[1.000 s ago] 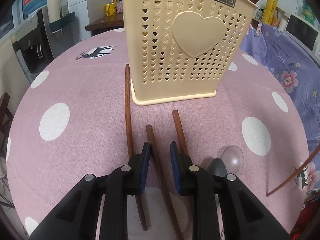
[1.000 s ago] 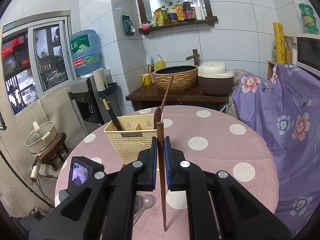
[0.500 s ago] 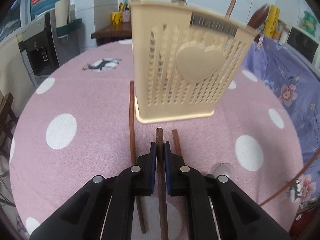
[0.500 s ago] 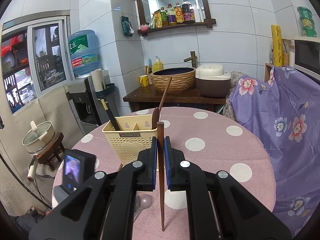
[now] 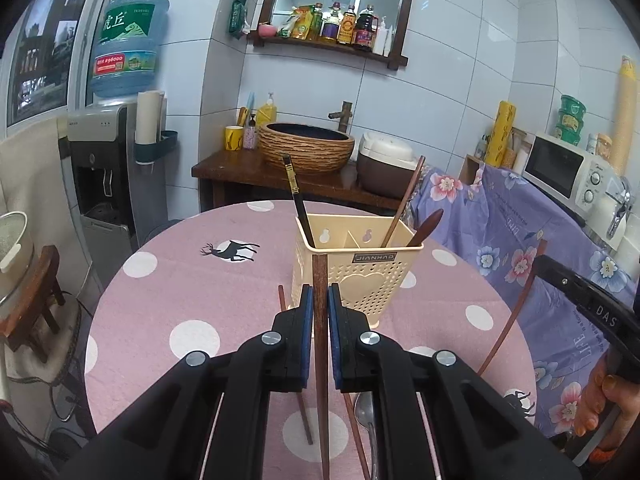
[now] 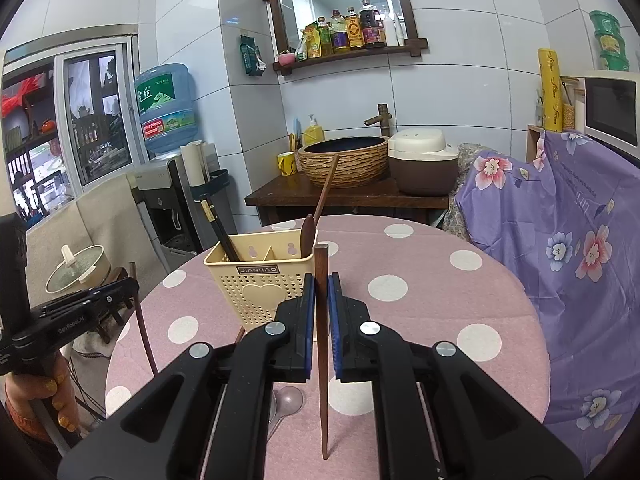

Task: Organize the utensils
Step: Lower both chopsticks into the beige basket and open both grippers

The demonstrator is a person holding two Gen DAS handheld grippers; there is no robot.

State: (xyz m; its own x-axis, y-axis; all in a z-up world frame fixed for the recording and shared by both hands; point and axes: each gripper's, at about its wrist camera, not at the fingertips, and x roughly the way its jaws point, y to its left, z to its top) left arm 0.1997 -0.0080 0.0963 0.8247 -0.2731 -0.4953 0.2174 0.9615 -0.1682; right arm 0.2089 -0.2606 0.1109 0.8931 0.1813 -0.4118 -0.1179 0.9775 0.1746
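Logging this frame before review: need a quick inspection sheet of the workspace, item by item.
Surface: round table under a pink white-dotted cloth, with deer prints.
Job's things: cream perforated plastic utensil holder upright, holding a black chopstick, a brown stick and a dark wooden spoon. Two brown wooden chopsticks and a metal spoon lie on the cloth.
Clutter: clear plastic spoon on the cloth.
Grippers: left tool shut on a brown wooden chopstick; right tool shut on another one, both lifted clear.
Cables: dark cords on the floor left of the table.
Surroundings: water dispenser, woven basin, rice cooker, microwave, purple floral cover.
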